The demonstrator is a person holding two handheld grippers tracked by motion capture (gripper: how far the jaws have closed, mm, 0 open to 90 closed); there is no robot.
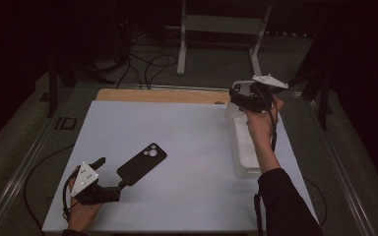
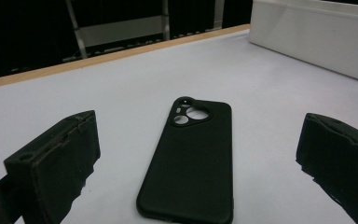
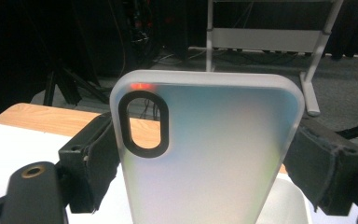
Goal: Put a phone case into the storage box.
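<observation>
My right gripper (image 1: 243,96) is raised over the far right of the counter (image 1: 192,132), at about two o'clock, its jaws closed on the long edges of a frosted clear phone case (image 3: 205,149). The case stands upright between them, pale and milky with a black-rimmed oval camera cutout near its top left corner. I judge it to be light, thin and a bit springy, so a hard squeeze would bow it; gripping across the two side rails, as I do now, looks like the stiffest place to hold. Just below that hand sits a white bin (image 1: 243,147) along the counter's right edge.

My left gripper (image 1: 109,174) rests low at about seven o'clock, jaws spread wide and holding nothing. Between and just ahead of them lies a black phone case (image 2: 191,158), flat on the counter, back up, camera end pointing away toward one o'clock. It is matte, rounded at the corners, with a raised camera ring holding several holes. It looks soft, rubbery and grippy, not fragile. Lying flat, it offers little height, so I would pinch across its long sides near the middle.
</observation>
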